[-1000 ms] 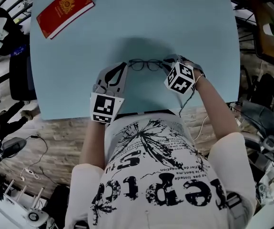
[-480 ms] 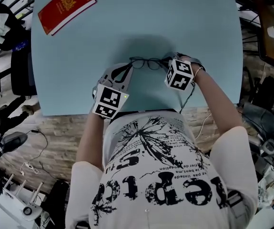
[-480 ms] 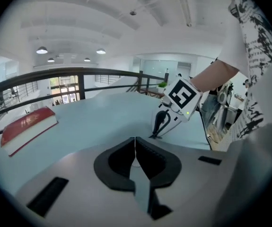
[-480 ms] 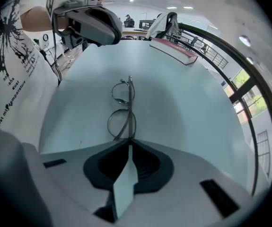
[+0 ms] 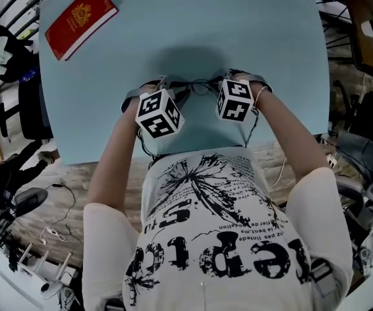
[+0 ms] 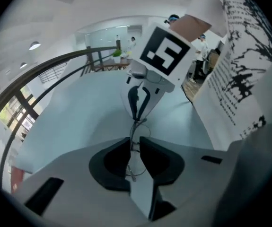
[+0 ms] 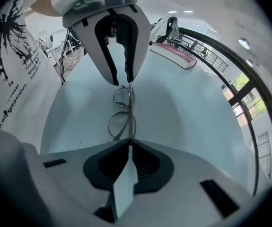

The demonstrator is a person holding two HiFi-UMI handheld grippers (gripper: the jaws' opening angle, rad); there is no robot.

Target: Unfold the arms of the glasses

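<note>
Light-blue tabletop (image 5: 192, 24), seen from the head view. 1 red booklet (image 5: 81, 19) lies flat at the far left corner, well apart from everything else.

Glasses (image 7: 122, 112): thin dark wire frame with 2 round lenses, near the front edge of the tabletop, just in front of the person's chest. They span the gap between the 2 tools, 1 end at each. I cannot tell whether the frame touches the tabletop or sits just above it. The arms are too thin to make out, so I cannot tell whether they are folded.

Left hand-held gripper (image 6: 134, 145): jaws nearly together, with the left end of the frame pinched in the narrow gap between the pads. It is tilted downward, its marker cube facing up toward the head camera.

Right hand-held gripper (image 7: 127, 143): jaws have just been closing and now clamp the right end of the frame, wire caught between the pads. It points steeply down.

The 2 tools face each other, tips close together, lenses between them.
</note>
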